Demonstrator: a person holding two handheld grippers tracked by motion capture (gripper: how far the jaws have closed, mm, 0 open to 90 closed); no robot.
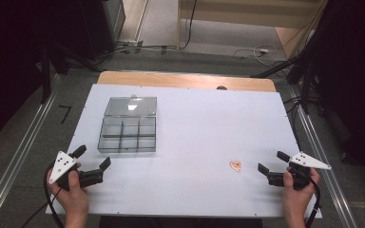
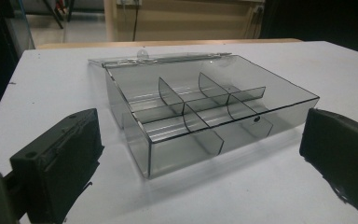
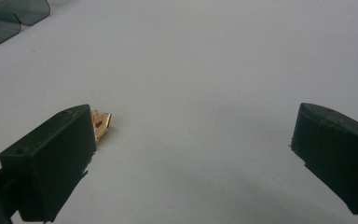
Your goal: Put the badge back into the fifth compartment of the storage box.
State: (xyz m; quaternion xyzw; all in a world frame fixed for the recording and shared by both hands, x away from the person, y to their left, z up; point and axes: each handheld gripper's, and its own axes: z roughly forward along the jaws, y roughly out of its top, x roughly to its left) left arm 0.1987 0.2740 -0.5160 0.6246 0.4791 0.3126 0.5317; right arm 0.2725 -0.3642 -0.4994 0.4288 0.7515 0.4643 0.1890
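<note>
A smoky clear plastic organizer box with its lid folded back lies on the white table at the left; its compartments look empty. A small copper-coloured metal piece lies on the table at the right. My left gripper rests open near the front left edge, a little short of the box's near corner, jaws wide apart with nothing between them. My right gripper stands open at the front right, the copper piece lying just past its left jaw, untouched.
The white board sits on a wooden tabletop. Metal rails run along both sides of the table. Cables lie on the floor beyond the far edge, and dark stands flank the table.
</note>
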